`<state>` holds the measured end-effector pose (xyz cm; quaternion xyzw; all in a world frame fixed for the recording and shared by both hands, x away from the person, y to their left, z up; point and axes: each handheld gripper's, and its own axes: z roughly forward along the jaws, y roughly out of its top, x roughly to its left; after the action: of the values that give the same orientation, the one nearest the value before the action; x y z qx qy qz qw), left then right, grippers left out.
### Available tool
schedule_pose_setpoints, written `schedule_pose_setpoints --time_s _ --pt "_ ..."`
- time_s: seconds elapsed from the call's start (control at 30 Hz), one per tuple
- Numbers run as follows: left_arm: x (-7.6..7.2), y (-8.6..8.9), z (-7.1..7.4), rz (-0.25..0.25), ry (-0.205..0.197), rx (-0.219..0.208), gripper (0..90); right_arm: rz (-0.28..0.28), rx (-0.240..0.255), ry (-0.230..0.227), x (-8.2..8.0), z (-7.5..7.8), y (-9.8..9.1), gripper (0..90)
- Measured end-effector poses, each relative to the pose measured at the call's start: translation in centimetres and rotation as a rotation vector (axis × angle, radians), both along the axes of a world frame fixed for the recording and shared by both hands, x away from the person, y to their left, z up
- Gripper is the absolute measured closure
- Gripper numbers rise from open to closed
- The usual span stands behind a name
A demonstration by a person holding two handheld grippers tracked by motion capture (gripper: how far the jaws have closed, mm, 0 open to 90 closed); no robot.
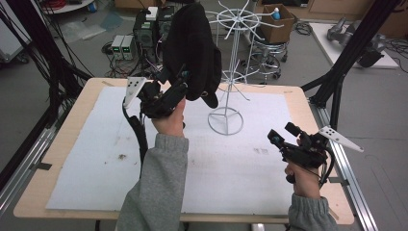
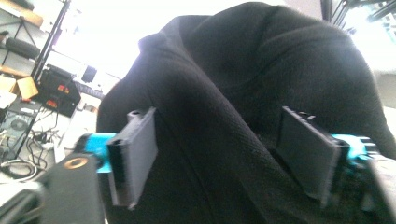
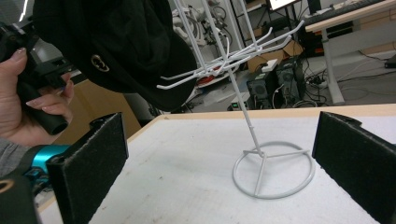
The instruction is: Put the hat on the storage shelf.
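The bench (image 1: 298, 103) carries a white mat (image 1: 96, 159), and toward its far side stands a white wire display rack (image 1: 226, 120) with a ring base, a thin upright pole and tiers of hooked arms.

A black cap (image 1: 192, 50) hangs on the upper arms of the rack, on the rack's left side in the high view, well above the mat. In the right gripper view the cap (image 3: 116, 42) shows its brim drooping over the lower hooks and a small round gold emblem (image 3: 99, 62) on its cloth.

The left gripper (image 1: 185, 79) is raised off the bench at the cap's lower edge. In the left gripper view its jaws stand spread, one to each side of the cap (image 2: 233, 102); the dark cloth lies between and behind them, and neither pad can be seen pressing on it.

The right gripper (image 1: 279, 134) is held low over the right part of the mat, well apart from the cap. Its jaws are spread wide with nothing between them; in its own view they frame the rack's ring base (image 3: 273, 170) farther off, and the left hand (image 3: 21, 102) shows at the picture's left edge.
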<state>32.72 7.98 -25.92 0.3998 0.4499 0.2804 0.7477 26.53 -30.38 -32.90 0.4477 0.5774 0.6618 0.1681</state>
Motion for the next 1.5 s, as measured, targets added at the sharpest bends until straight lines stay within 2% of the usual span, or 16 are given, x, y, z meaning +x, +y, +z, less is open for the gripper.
schedule_pose_setpoints --time_s 0.1,0.2,0.3,0.47,0.57,0.77,0.87,1.07,1.23,1.37,1.43,1.5 --pt "-0.3 0.6 0.2 0.009 -0.021 -0.005 10.9 0.002 -0.001 0.003 0.0 0.0 0.1 2.5" --pt "-0.4 1.2 0.2 0.018 -0.016 0.005 2.9 0.008 -0.008 0.003 0.0 0.0 0.2 2.5" --pt "-0.6 2.1 0.3 0.020 -0.027 0.026 1.7 0.008 -0.008 0.007 -0.1 0.0 0.4 2.5" --pt "-1.3 3.5 0.6 0.065 -0.054 0.079 1.7 0.013 -0.018 0.005 0.0 0.0 0.5 2.5" --pt "-1.6 4.7 0.8 0.084 -0.066 0.143 1.7 0.014 -0.027 0.004 0.0 0.0 0.7 2.4" --pt "-2.2 8.0 0.8 0.131 -0.055 0.293 1.7 -0.001 -0.035 0.000 0.0 0.0 0.8 2.4" --pt "-2.9 10.0 -0.1 0.177 -0.043 0.355 1.7 -0.009 -0.040 -0.003 0.0 0.0 0.7 2.3" --pt "-3.8 13.9 -1.8 0.207 0.012 0.401 1.7 -0.031 -0.045 -0.003 -0.1 0.1 0.7 2.1" --pt "-4.9 16.8 -3.1 0.227 0.048 0.457 1.7 -0.036 -0.063 -0.009 -0.2 0.3 1.0 1.6" --pt "-6.4 18.5 -4.8 0.248 0.068 0.517 1.7 -0.052 -0.079 -0.002 -0.1 0.2 1.1 0.7" --pt "-7.4 19.3 -6.0 0.264 0.079 0.526 1.7 -0.069 -0.087 0.000 -0.1 0.2 1.1 0.7" --pt "-8.2 20.3 -7.4 0.285 0.094 0.517 1.7 -0.078 -0.087 0.005 -0.1 0.1 1.2 0.7"
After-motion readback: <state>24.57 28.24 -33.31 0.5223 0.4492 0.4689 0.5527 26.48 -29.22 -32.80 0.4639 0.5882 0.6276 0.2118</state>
